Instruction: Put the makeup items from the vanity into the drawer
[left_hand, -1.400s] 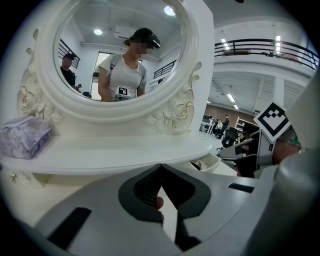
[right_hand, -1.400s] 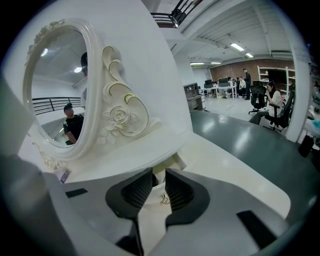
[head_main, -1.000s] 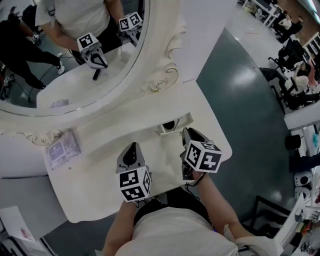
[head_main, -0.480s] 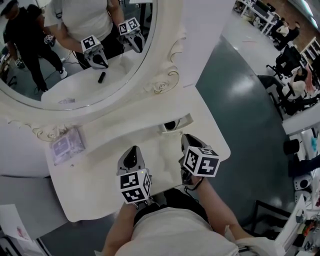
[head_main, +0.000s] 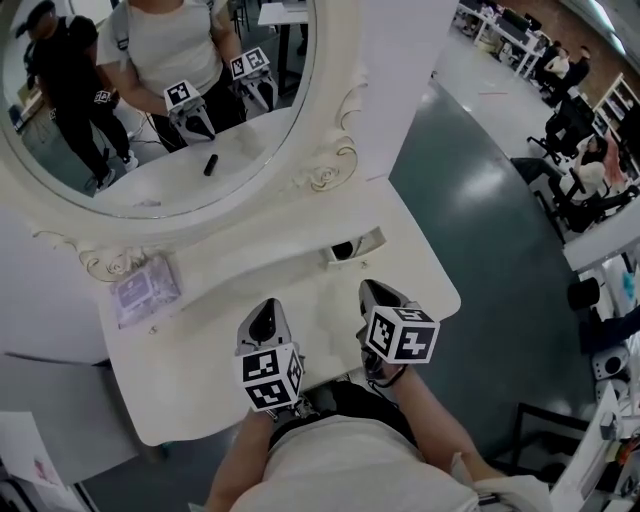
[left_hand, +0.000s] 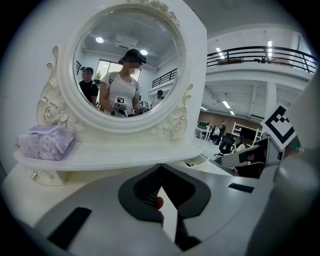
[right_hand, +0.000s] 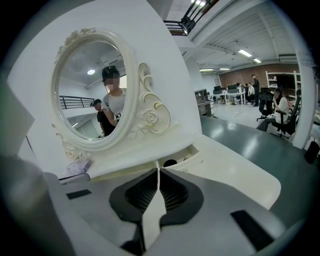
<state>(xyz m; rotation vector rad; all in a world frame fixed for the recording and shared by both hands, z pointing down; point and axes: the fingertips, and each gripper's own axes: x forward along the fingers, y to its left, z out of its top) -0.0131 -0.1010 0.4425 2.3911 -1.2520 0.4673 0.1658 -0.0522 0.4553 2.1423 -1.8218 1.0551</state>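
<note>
Glossy cream table (head_main: 200, 370) w/ oval carved-frame mirror (head_main: 160, 110); L claw (left_hand: 160, 167) clenched — ribbed black pads (left_hand: 147, 190) meeting; R claw (right_hand: 159, 172) closing, empty.

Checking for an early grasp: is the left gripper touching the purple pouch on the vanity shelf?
Apart. In the head view the left gripper hangs over the tabletop, with bare white surface between it and the purple pouch.
</note>
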